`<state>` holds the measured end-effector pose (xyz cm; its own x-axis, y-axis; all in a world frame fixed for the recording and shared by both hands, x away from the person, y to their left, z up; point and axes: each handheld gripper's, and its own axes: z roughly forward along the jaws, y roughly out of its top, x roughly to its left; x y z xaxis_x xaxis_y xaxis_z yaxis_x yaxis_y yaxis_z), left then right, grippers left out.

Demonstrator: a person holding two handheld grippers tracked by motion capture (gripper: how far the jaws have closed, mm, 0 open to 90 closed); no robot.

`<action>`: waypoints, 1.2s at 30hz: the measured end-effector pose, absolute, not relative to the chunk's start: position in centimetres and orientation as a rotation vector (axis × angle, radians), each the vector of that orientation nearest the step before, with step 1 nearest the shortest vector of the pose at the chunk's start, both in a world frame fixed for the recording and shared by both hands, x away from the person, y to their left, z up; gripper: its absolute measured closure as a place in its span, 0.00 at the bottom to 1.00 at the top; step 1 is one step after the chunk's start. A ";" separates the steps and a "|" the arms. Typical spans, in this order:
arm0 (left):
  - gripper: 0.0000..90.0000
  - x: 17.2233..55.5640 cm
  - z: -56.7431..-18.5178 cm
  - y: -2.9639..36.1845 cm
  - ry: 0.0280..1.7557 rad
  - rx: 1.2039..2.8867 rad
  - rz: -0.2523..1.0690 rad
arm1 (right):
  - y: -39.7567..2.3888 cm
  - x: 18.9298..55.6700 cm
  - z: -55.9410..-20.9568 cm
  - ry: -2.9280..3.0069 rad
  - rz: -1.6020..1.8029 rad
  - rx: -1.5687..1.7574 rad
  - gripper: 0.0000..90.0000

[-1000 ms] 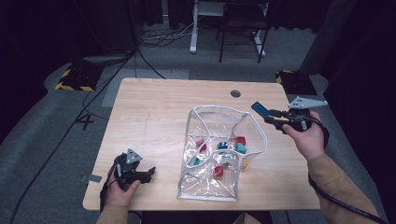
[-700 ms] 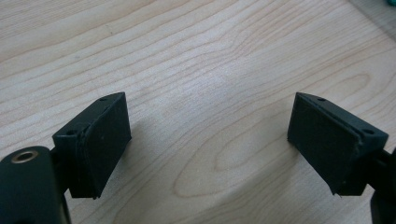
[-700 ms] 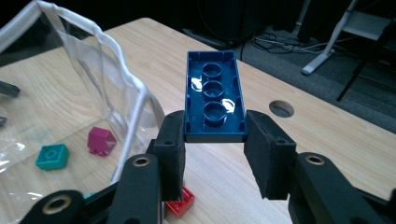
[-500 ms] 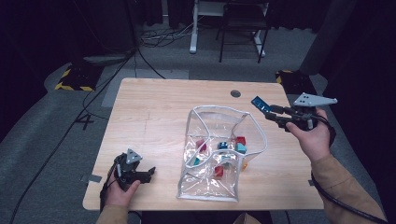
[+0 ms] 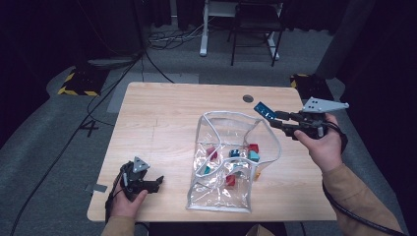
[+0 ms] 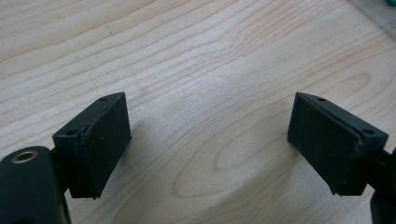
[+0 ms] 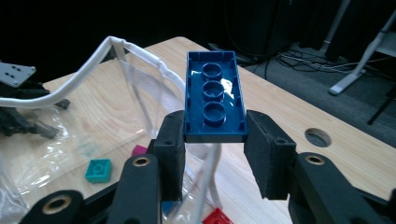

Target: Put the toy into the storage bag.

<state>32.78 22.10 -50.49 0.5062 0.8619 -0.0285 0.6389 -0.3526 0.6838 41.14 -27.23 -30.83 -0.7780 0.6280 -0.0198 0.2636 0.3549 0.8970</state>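
A dark blue brick (image 7: 215, 98), underside up with three round tubes showing, is clamped between the pads of my right gripper (image 7: 215, 154). In the high view that gripper (image 5: 275, 119) hovers at the right rim of a clear plastic bag (image 5: 223, 167) with a white zip edge, the blue brick (image 5: 263, 109) sticking out towards the bag. Several small red, teal and pink bricks (image 5: 246, 152) lie inside the bag. My left gripper (image 5: 156, 183) rests near the table's front left corner; its jaws stand wide apart over bare wood (image 6: 210, 93), with nothing between them.
The light wooden table (image 5: 167, 113) has a round cable hole (image 5: 248, 98) at the back right. Beyond the table are a chair, desk legs, floor cables and yellow-black striped blocks. The left half of the tabletop is bare wood.
My right gripper has risen and drifted to the right with the blue brick still in it. The left gripper and the bag have stayed put.
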 end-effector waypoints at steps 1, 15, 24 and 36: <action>0.15 32.8 -50.5 22.1 1.222 2.109 0.449 | -26.7 41.2 -30.8 2.273 1.403 0.775 0.66; 0.15 32.8 -50.5 22.1 1.222 2.109 0.449 | -22.8 41.2 -31.2 2.365 1.422 0.711 0.66; 0.15 32.8 -50.5 22.1 1.222 2.109 0.449 | -19.7 41.5 -31.5 2.433 1.403 0.646 0.66; 0.15 32.8 -50.5 22.1 1.222 2.109 0.448 | -17.7 42.4 -32.7 2.548 1.298 0.656 0.66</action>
